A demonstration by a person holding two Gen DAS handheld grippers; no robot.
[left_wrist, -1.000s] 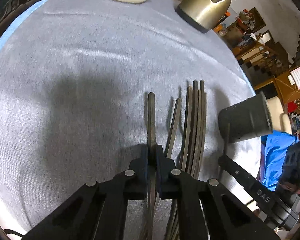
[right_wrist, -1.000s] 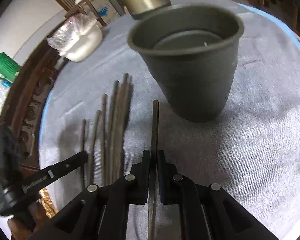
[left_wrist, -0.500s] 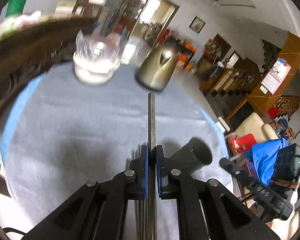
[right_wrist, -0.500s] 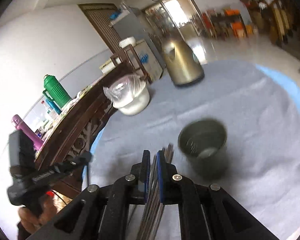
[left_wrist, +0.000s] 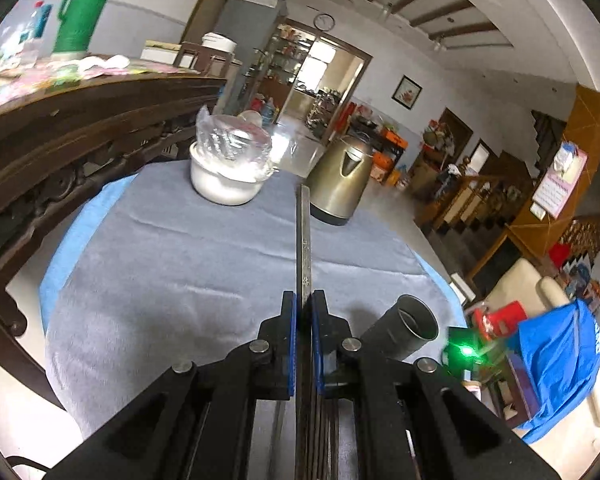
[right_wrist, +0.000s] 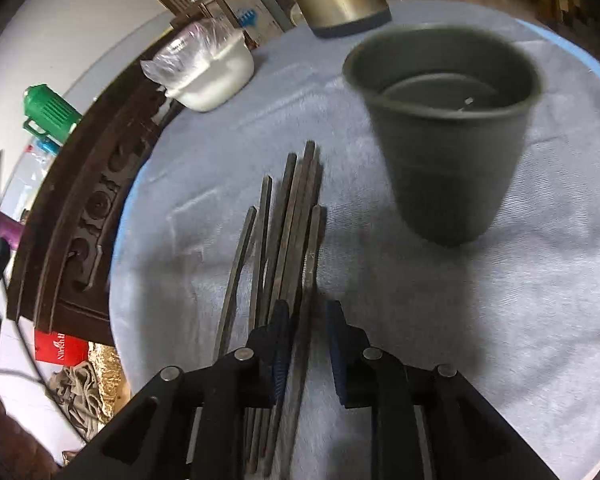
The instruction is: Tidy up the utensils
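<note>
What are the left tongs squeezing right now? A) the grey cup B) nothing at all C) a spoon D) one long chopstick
D: in the left wrist view, the left tongs are closed tight on one chopstick that sticks straight out ahead, while the grey cup sits apart to the right on the table.

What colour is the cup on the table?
Dark grey-green cup, plain, no pattern; clearest in the right wrist view.

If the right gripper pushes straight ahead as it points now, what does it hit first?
Probably the dark metal chopsticks lying on the grey cloth: one already runs between the open jaws of the right gripper. The dark grey cup stands right of that line.
</note>
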